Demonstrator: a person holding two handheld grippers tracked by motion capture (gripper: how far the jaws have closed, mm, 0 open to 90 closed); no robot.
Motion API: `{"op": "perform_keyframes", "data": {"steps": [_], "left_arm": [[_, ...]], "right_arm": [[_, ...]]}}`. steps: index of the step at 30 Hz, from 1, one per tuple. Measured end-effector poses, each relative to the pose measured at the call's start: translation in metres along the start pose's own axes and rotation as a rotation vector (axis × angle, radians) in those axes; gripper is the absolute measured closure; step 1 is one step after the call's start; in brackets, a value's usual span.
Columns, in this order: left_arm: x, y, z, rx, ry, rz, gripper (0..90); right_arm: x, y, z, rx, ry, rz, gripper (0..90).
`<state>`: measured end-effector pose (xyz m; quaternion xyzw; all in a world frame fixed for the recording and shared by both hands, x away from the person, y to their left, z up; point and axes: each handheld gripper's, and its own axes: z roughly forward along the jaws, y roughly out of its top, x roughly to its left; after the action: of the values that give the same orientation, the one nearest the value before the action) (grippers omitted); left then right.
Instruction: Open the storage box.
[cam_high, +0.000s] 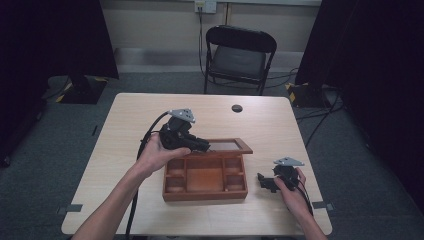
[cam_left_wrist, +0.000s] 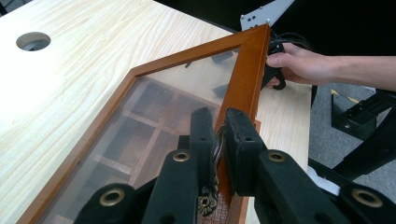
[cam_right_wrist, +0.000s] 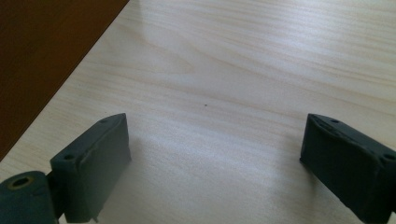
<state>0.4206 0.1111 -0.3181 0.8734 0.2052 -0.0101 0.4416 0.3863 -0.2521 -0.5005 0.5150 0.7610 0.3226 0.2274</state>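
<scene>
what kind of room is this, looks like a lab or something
Probably a recording studio or lab corner rather than a home: black curtains hang on both sides, a lone folding chair faces a plain wooden table, and cables trail over grey carpet. A person works a wooden box with handheld tools.

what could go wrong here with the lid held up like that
1. The left tool pinches only the thin front edge of the glass lid; if it slips, the lid could slam onto the wooden box.
2. Nothing steadies the box: the right tool rests open on the table beside it, so pulling on the lid might drag or tip the box.
</scene>
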Motion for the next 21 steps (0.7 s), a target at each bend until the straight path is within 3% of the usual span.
{"op": "perform_keyframes", "data": {"steps": [21], "left_arm": [[0.0008,0.0062,-0.0039,-0.022,0.039,0.024,82.2]], "right_arm": [[0.0000,0.0000,0.0000,0.000,0.000,0.000,7.4]]}}
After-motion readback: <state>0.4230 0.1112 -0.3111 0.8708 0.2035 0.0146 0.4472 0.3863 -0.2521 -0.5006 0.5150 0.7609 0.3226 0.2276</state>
